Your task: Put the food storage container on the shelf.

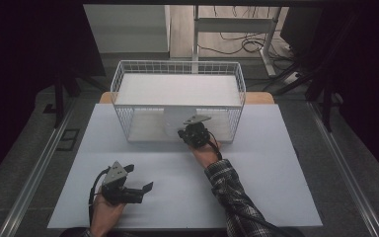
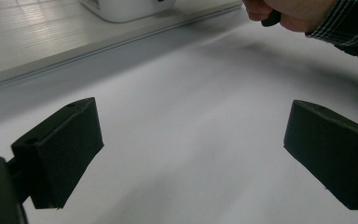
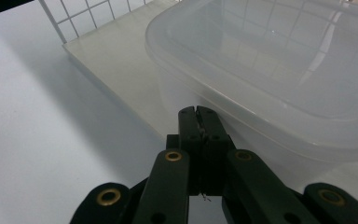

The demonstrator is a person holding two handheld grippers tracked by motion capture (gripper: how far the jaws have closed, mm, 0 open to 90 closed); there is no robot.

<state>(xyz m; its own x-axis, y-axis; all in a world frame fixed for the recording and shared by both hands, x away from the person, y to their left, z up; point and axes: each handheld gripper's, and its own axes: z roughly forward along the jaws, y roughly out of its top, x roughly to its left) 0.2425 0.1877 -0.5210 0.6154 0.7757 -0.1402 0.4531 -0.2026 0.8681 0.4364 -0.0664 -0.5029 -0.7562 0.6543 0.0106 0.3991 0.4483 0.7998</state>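
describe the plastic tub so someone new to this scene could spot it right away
Start at the white wire basket at the table's far edge. On its lower shelf, at the open front, sits a clear plastic container, just ahead of the right gripper with its jaws shut. It is the translucent, round-cornered tub among white wire and boards.

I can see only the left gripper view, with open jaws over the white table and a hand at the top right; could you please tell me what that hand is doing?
Observer: It holds the right gripper at the front of a wire basket on the table.
Operator: Thank you. Is that gripper open as well?
Observer: No, its jaws are shut together in the right gripper view, with nothing seen between them.
Operator: And what is the white thing at the top of my view?
Observer: A clear plastic container on the basket's lower shelf; the shut jaw tips sit right at its near wall, though I cannot tell whether they touch.
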